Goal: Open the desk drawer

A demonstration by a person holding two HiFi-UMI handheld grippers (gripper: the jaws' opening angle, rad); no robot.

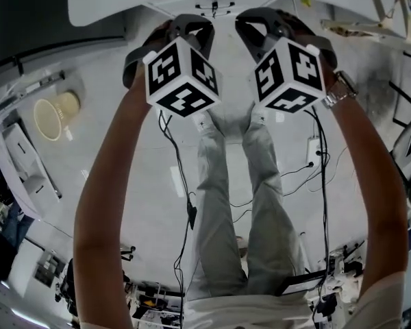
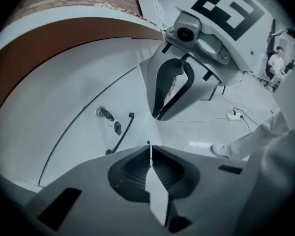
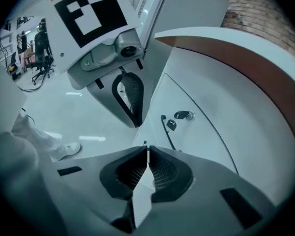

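Observation:
The white drawer front (image 2: 73, 136) sits under the desk's brown edge (image 2: 64, 38). It carries a slim black handle (image 2: 121, 133) and a key lock (image 2: 103, 113) with a fob hanging from it. My left gripper (image 2: 149, 150) is shut and empty, a short way off the handle. The right gripper view shows the same handle (image 3: 168, 132) and lock (image 3: 184, 115), with my right gripper (image 3: 146, 150) also shut on nothing. Both grippers are side by side, angled down toward the drawer. In the head view their marker cubes (image 1: 181, 77) (image 1: 289, 74) hide the jaws.
My own legs in grey trousers (image 1: 226, 211) stand on the pale floor below. Cables and a power strip (image 1: 314, 149) lie to the right of them. A beige cup-shaped bin (image 1: 55, 115) stands at the left. A seated person (image 2: 277, 63) is far off.

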